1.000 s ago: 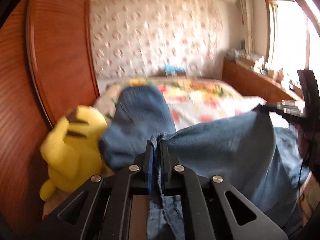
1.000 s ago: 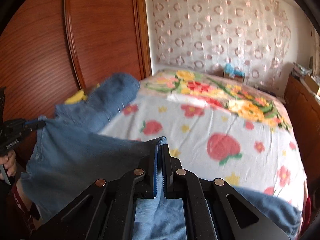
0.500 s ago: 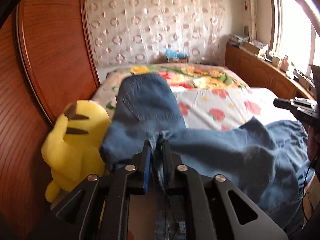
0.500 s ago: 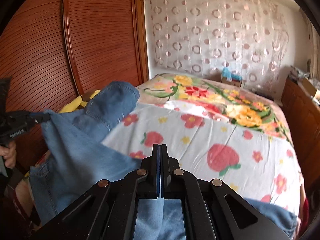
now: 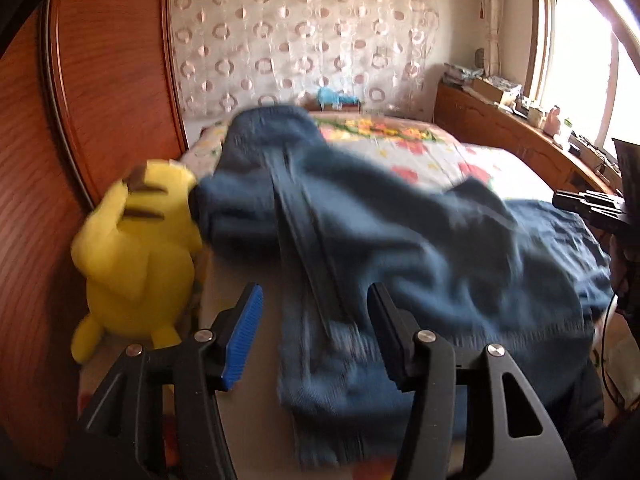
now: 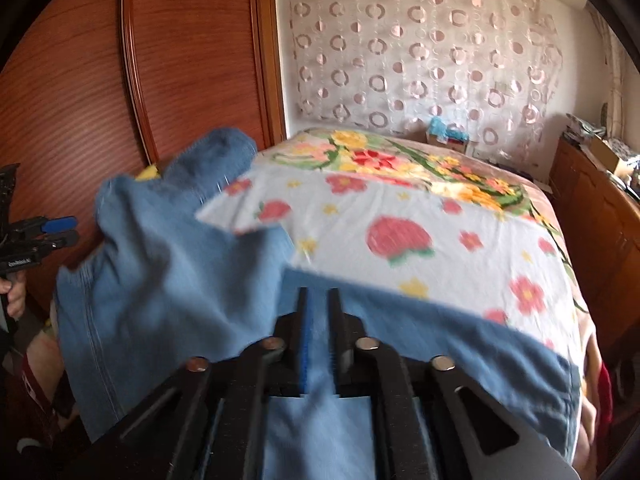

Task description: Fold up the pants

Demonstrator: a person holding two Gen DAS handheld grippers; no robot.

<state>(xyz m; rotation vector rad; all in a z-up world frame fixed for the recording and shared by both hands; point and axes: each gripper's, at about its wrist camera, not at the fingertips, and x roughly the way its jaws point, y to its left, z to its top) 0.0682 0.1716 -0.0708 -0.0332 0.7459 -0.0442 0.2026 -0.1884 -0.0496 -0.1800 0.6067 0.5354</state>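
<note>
The blue denim pants (image 5: 400, 240) lie spread and rumpled across the near end of the bed; they also show in the right wrist view (image 6: 168, 280). My left gripper (image 5: 314, 304) is open, its jaws wide apart over the pants' edge and holding nothing. My right gripper (image 6: 318, 304) has its jaws slightly apart with denim between them. The right gripper shows far right in the left wrist view (image 5: 588, 204); the left gripper shows far left in the right wrist view (image 6: 48, 232).
A yellow plush toy (image 5: 136, 248) sits at the bed's left edge against the wooden wardrobe (image 5: 100, 100). The floral bedspread (image 6: 400, 220) covers the bed. A wooden sideboard (image 5: 512, 132) with clutter runs along the right under the window.
My left gripper has opened and let go of the pants, which dropped onto the bed. My right gripper's jaws have parted slightly. The pants have flattened out.
</note>
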